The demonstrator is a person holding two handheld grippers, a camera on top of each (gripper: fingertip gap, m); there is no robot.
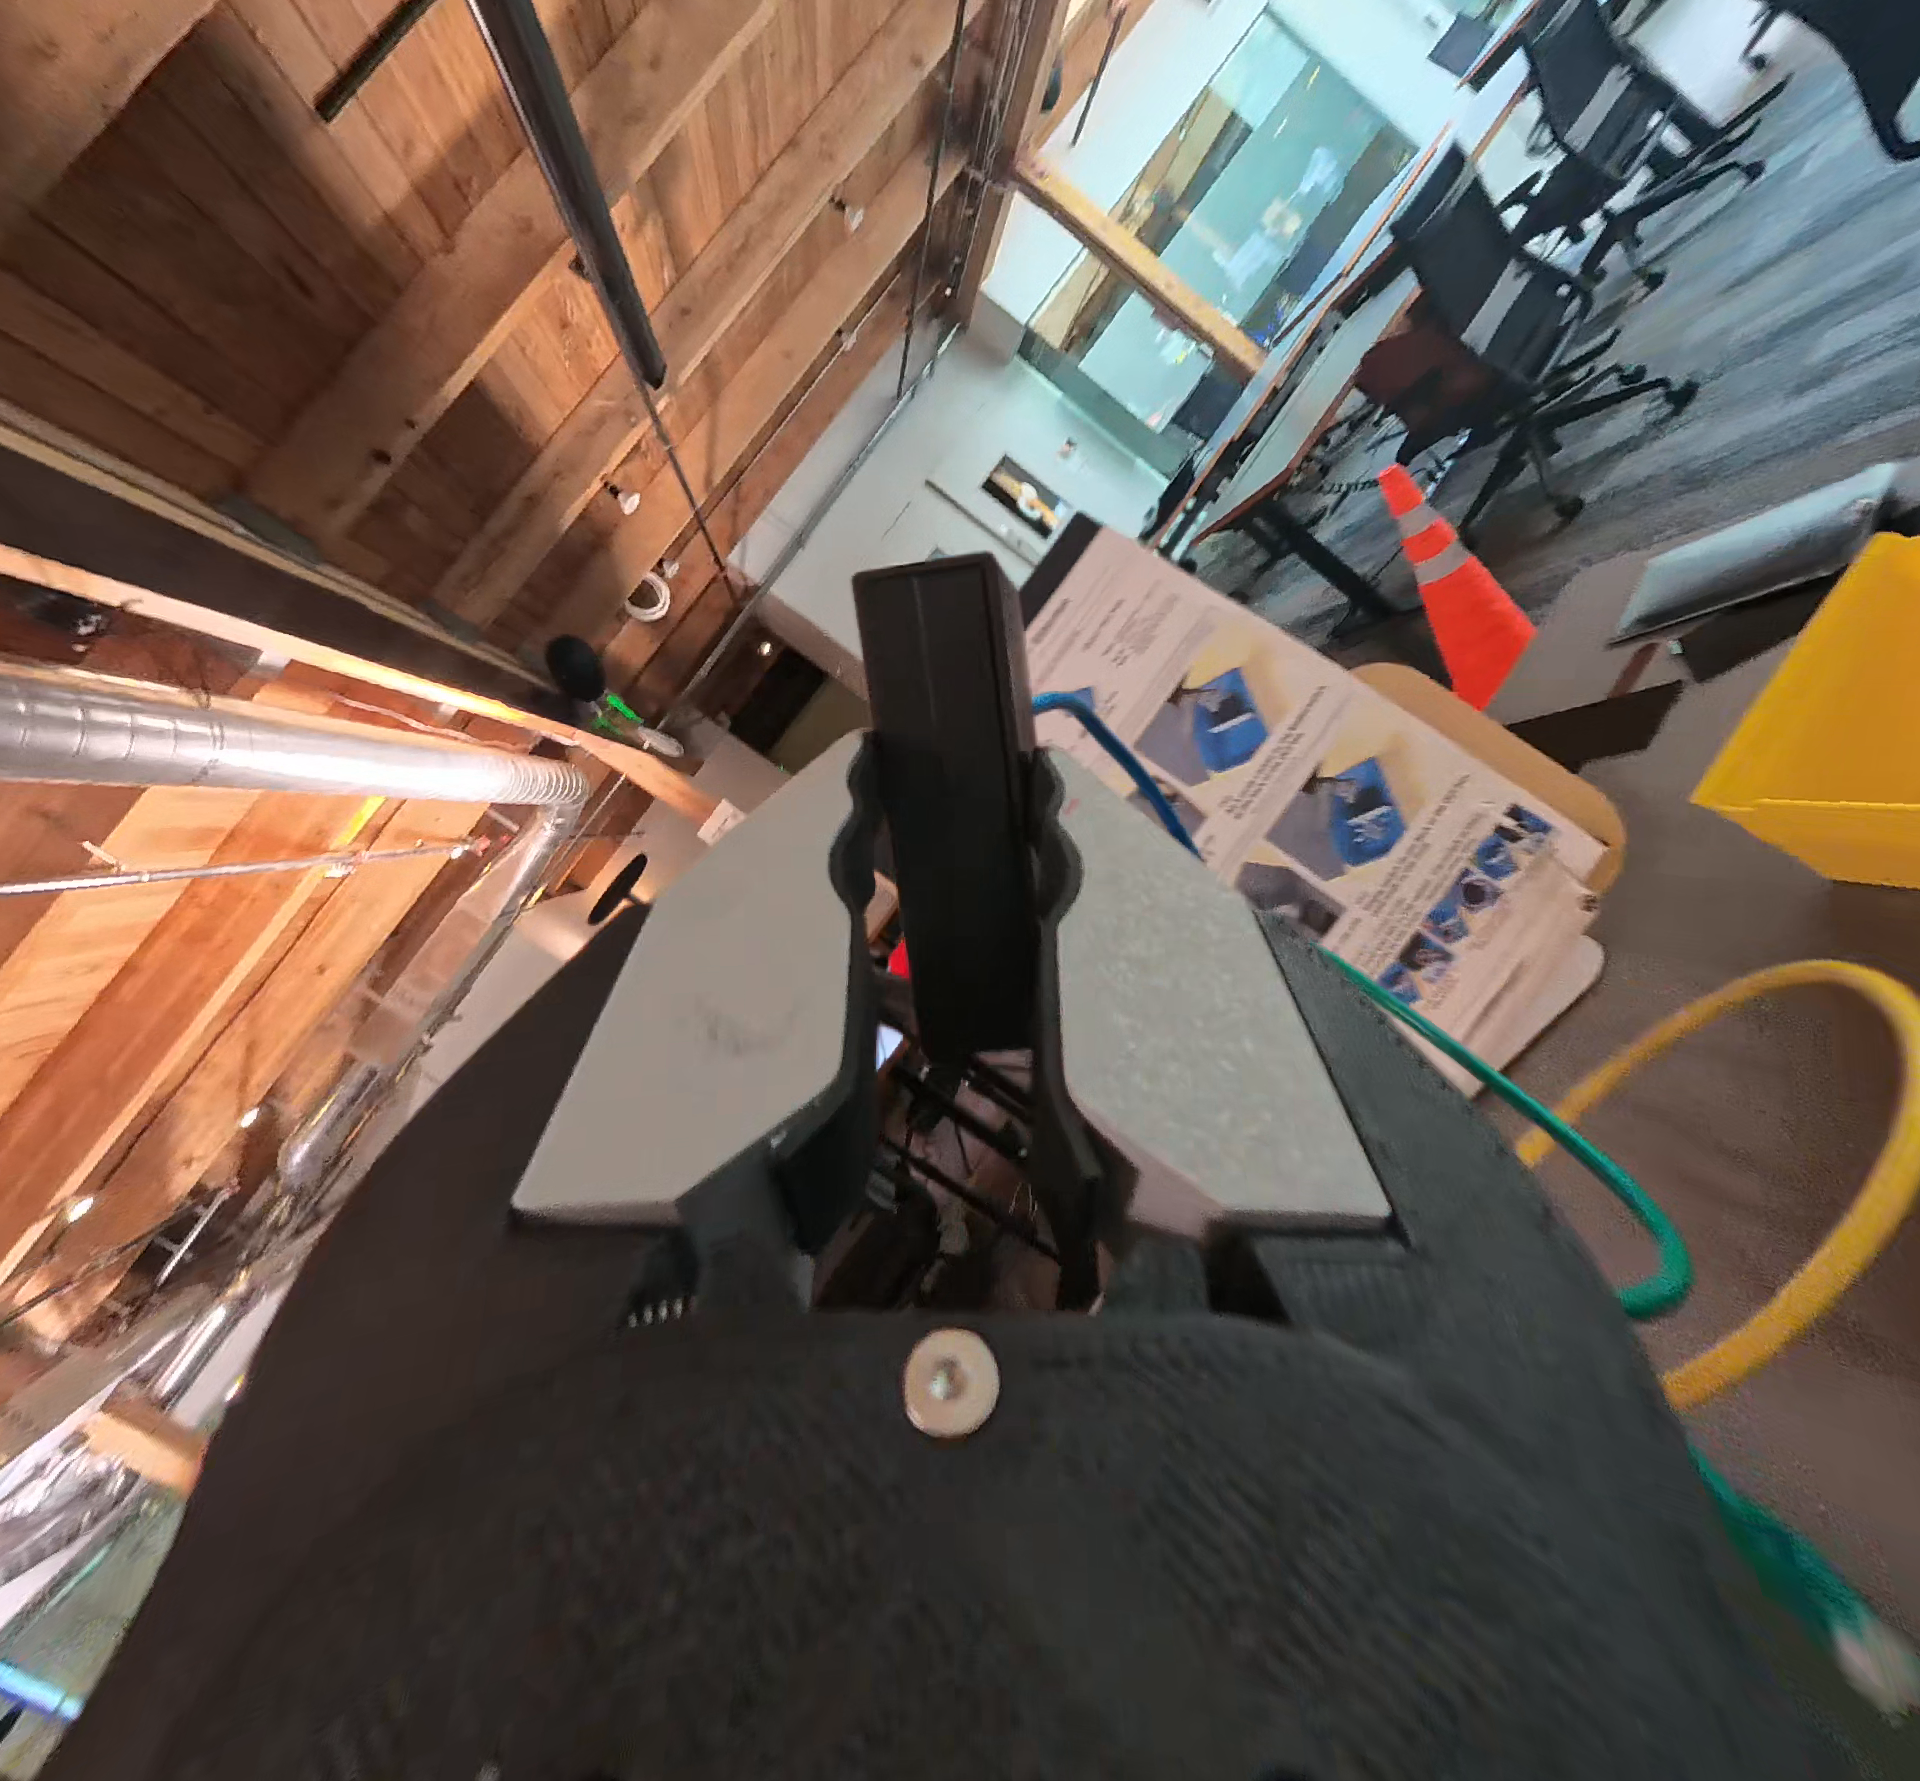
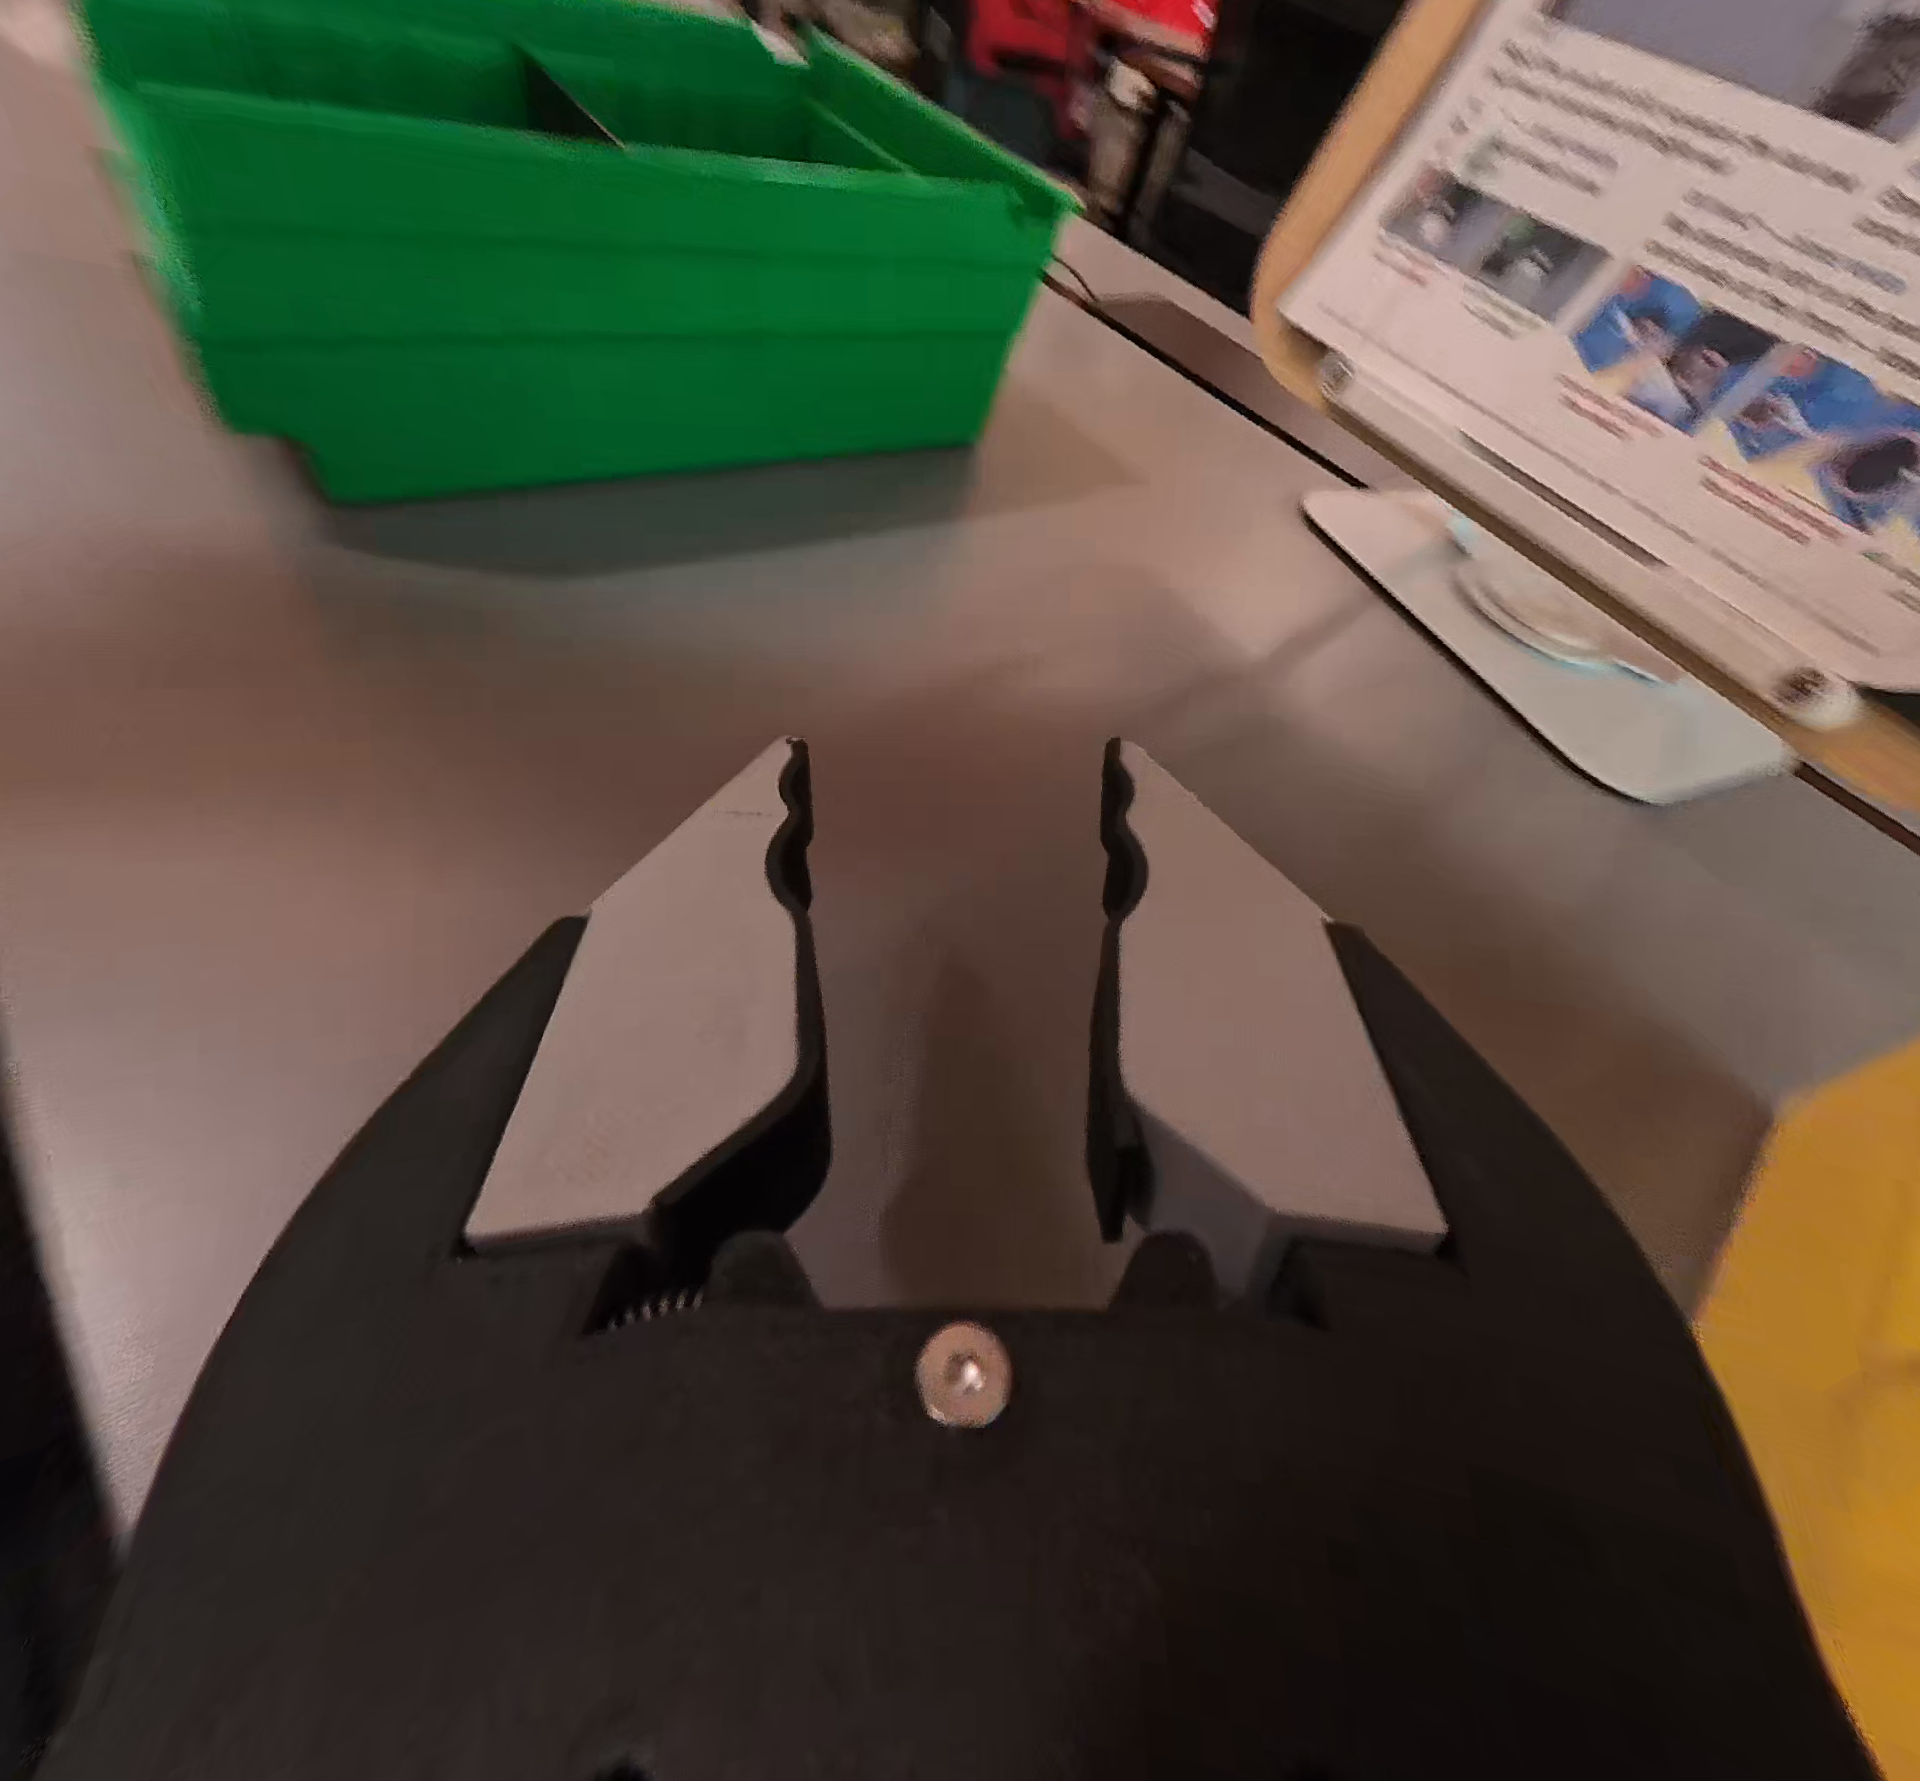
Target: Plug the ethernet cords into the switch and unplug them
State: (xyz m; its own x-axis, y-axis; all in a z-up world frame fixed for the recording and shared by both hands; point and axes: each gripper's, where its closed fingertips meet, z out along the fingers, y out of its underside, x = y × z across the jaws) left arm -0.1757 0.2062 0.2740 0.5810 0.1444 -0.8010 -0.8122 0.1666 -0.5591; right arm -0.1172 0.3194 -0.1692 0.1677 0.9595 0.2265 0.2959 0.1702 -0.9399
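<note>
Between my left gripper's [image 1: 951, 817] jaws sits the black switch [image 1: 951, 796], clamped and lifted, tilted toward the wooden ceiling. Right of it, a blue cord [image 1: 1127, 760], a green cord [image 1: 1558, 1139] and a yellow cord [image 1: 1766, 1160] trail over the table [image 1: 1662, 952] before an instruction sheet [image 1: 1351, 827]; I leave its print unquoted. Through my right view, the right gripper [image 2: 954, 822] hangs over bare table [image 2: 623, 671], jaws wide and empty, a green bin [image 2: 582, 277] far left; its sheet [image 2: 1662, 277] is blurred.
</note>
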